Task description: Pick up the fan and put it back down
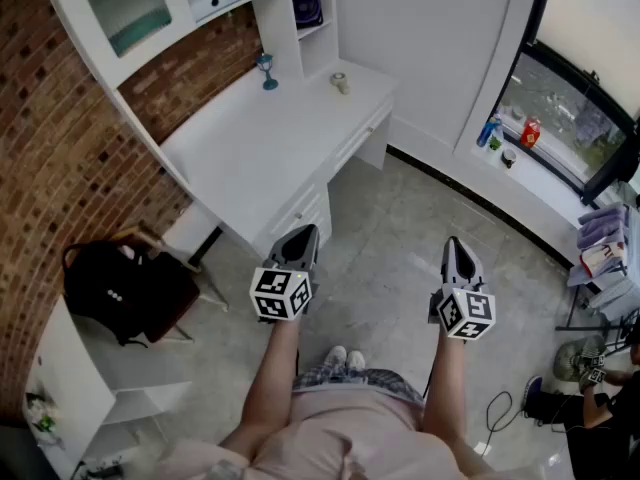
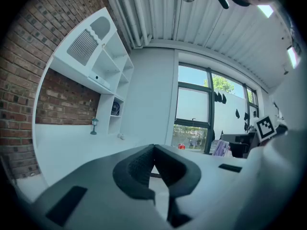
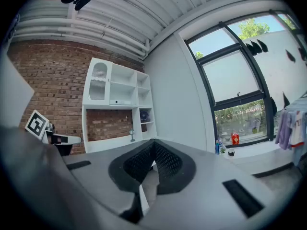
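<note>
The fan (image 1: 307, 8) is a small dark round thing in a cubby of the white shelf unit over the desk (image 1: 270, 143), far ahead of both grippers. It also shows small in the left gripper view, fan (image 2: 115, 108), and in the right gripper view, fan (image 3: 144, 115). My left gripper (image 1: 301, 234) is held out level near the desk's front corner, jaws shut with nothing between them (image 2: 153, 148). My right gripper (image 1: 457, 244) hovers over the floor to the right, also shut and empty (image 3: 153, 143).
A teal lamp figurine (image 1: 266, 71) and a small pale object (image 1: 341, 83) stand on the desk. A black bag (image 1: 118, 283) rests on a chair at the left. Bottles (image 1: 490, 130) and a red can (image 1: 530, 133) sit on the windowsill. Another person (image 1: 600, 398) crouches at the lower right.
</note>
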`<act>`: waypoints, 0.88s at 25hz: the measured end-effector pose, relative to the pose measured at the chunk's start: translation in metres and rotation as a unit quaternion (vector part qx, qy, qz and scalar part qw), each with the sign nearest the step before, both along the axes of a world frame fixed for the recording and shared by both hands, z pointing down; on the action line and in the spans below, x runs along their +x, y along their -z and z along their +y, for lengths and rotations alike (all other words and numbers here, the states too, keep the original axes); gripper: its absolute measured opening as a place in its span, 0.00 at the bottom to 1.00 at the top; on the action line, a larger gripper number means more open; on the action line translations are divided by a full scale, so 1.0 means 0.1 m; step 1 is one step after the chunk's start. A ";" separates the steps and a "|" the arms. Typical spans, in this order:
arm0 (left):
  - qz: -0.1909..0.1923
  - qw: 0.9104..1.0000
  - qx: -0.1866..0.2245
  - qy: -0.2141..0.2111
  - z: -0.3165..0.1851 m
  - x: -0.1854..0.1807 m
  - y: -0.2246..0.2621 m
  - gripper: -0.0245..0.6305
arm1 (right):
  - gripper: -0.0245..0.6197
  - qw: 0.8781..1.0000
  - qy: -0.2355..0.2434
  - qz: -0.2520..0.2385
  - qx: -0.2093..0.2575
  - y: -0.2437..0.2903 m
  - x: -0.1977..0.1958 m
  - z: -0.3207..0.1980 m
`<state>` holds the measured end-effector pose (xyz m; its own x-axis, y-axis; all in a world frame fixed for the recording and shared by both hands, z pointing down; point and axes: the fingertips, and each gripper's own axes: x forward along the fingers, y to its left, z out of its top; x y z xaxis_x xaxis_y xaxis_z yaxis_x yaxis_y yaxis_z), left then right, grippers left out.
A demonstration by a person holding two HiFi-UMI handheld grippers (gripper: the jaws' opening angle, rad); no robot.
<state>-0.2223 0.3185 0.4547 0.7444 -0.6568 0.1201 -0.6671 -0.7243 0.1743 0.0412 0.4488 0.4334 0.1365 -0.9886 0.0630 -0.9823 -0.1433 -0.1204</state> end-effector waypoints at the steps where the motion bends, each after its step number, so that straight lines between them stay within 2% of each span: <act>1: 0.000 1.000 0.000 0.000 0.01 0.01 -0.01 0.08 | 0.06 1.000 0.001 0.000 0.000 0.00 0.00 0.00; 17: -0.010 1.000 -0.002 -0.003 -0.07 0.09 -0.06 0.08 | 0.06 1.000 0.017 -0.003 0.009 0.01 -0.06 -0.13; 22: -0.013 1.000 -0.002 -0.020 -0.06 0.14 -0.10 0.08 | 0.06 1.000 0.014 -0.001 0.009 0.00 -0.05 -0.14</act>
